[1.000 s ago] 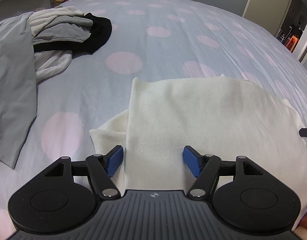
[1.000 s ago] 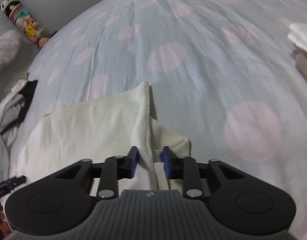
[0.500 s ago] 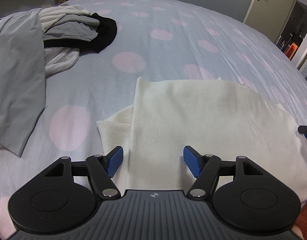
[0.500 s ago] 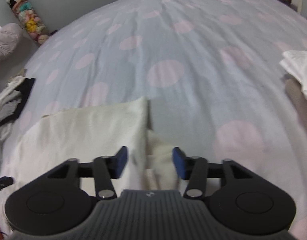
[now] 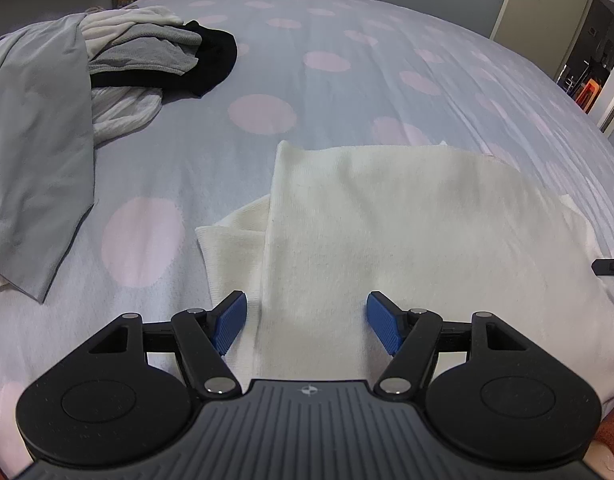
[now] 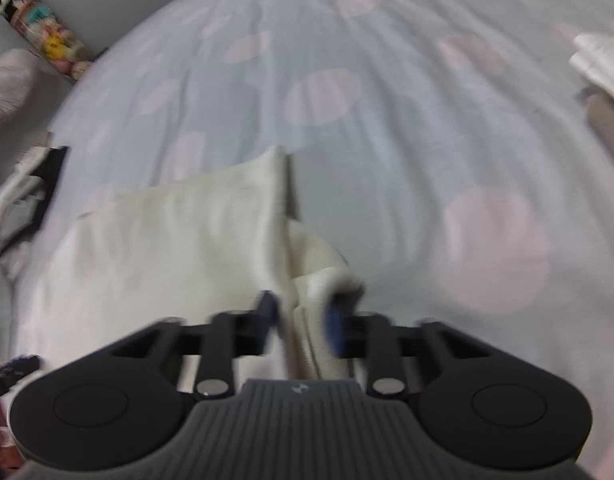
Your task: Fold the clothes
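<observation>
Near the bed's front edge, the cream knit garment (image 5: pixel 387 224) lies widthwise; the left claw (image 5: pixel 307 322) gapes empty over it, the right claw (image 6: pixel 303 318) pinches its sleeve fold.

Lighting: soft, even, dim indoor; cool cast. Shadows: faint, along the fold of the cream garment (image 5: pixel 387 220). Glare: none. Left wrist view: sharp throughout. Right wrist view: motion-blurred overall, right gripper (image 6: pixel 303 312) and bedspread (image 6: pixel 427 140) dots smeared. Both views: strong fisheye bowing, dark vignette at corners.
</observation>
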`<act>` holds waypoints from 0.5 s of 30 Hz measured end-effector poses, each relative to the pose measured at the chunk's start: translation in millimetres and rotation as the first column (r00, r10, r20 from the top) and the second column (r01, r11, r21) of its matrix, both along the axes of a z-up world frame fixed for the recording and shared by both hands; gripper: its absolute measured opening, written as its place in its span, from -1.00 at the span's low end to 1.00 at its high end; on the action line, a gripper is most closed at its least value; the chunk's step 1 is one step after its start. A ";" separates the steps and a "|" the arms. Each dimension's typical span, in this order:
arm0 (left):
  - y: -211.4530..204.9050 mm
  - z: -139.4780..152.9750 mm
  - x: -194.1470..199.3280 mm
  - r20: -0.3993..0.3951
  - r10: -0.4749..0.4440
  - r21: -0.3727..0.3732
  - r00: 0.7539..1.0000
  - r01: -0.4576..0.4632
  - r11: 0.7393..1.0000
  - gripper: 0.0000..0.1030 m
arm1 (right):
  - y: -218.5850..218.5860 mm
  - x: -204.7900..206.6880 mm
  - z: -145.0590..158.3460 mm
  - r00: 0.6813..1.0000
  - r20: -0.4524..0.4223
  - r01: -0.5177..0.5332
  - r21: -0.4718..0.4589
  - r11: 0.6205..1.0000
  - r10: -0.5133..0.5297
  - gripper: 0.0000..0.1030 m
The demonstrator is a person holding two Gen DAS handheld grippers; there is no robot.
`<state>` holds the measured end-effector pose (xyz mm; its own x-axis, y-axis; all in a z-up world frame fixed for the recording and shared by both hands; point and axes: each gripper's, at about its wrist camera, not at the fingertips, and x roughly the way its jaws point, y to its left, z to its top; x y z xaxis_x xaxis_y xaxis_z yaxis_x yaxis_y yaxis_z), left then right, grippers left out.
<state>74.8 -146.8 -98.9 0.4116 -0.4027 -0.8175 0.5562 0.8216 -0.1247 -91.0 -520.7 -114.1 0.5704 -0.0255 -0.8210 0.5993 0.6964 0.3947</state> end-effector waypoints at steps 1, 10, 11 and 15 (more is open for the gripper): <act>1.2 0.5 0.0 -0.003 0.001 -0.003 1.000 -0.001 1.000 0.26 | -0.7 -0.8 0.4 1.000 0.007 0.010 0.009 1.000 -0.010 -0.55; 11.1 7.7 -2.0 -0.005 0.024 -0.038 1.000 -0.024 0.999 0.24 | 10.8 -2.3 41.7 0.994 0.100 0.024 0.079 0.997 -0.032 -0.60; 11.7 9.2 -2.4 -0.005 0.023 -0.043 1.000 -0.023 0.999 0.24 | 14.3 -0.1 49.3 0.993 0.112 0.015 0.085 0.996 -0.025 -0.60; 14.1 15.5 -4.0 -0.002 0.021 -0.062 1.000 -0.021 0.998 0.19 | 31.8 14.4 76.2 0.987 0.159 -0.024 0.112 0.993 0.006 -0.67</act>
<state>70.8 -132.7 -83.4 0.4199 -0.4435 -0.7918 0.5385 0.8240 -0.1760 -76.6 -488.8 -37.9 0.6926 0.0720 -0.7178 0.5128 0.6507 0.5601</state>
